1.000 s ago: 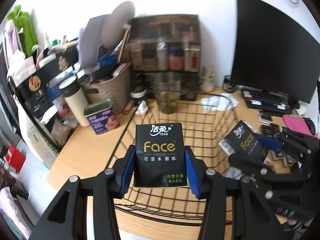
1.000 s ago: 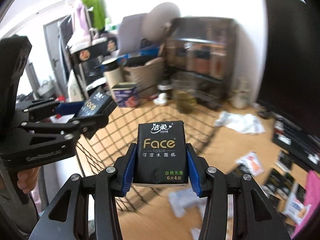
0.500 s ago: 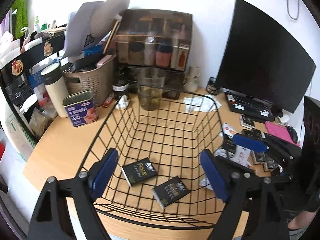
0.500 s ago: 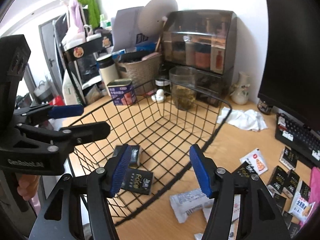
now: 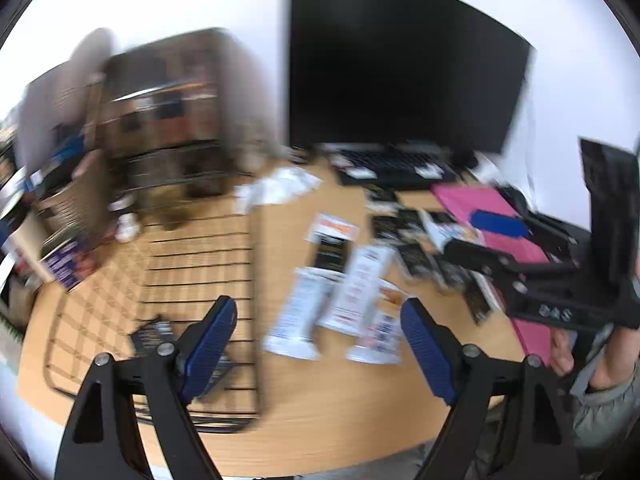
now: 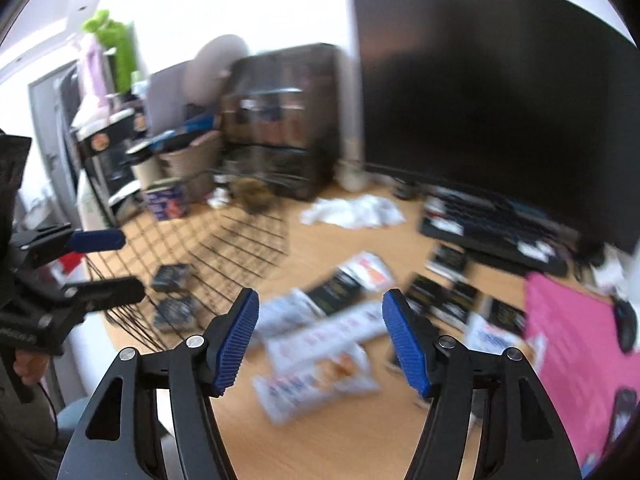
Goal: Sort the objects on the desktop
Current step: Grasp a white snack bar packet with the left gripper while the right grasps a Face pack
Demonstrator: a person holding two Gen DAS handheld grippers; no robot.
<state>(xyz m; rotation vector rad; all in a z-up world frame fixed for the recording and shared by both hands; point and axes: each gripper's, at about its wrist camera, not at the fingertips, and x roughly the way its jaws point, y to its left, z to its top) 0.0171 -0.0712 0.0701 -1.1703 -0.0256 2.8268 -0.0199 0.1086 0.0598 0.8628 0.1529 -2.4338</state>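
Both views are blurred by motion. My left gripper [image 5: 316, 312] is wide open and empty, above white snack packets [image 5: 304, 312] lying on the desk just right of the black wire basket [image 5: 200, 248]. A black tissue pack [image 5: 152, 334] lies in the basket. My right gripper [image 6: 320, 300] has its jaws opening, with nothing between them, over white packets [image 6: 324, 332] and a black packet [image 6: 340, 288]. Two black tissue packs [image 6: 172, 276] rest in the basket [image 6: 240, 240]. Each gripper shows in the other's view: the right gripper [image 5: 480, 238] and the left gripper [image 6: 116, 264].
Several more black packs [image 6: 440, 292] lie near a pink notebook [image 6: 576, 320]. A dark monitor [image 5: 400, 64] and keyboard [image 5: 396, 164] stand at the back, with crumpled white paper [image 6: 352, 212] and brown drawers [image 5: 168, 112] behind the basket. A tin [image 6: 166, 200] stands at the left.
Both grippers let go of their black tissue packs, which now lie in the basket. Both have since swung right, from over the basket to over the packets on the desk.
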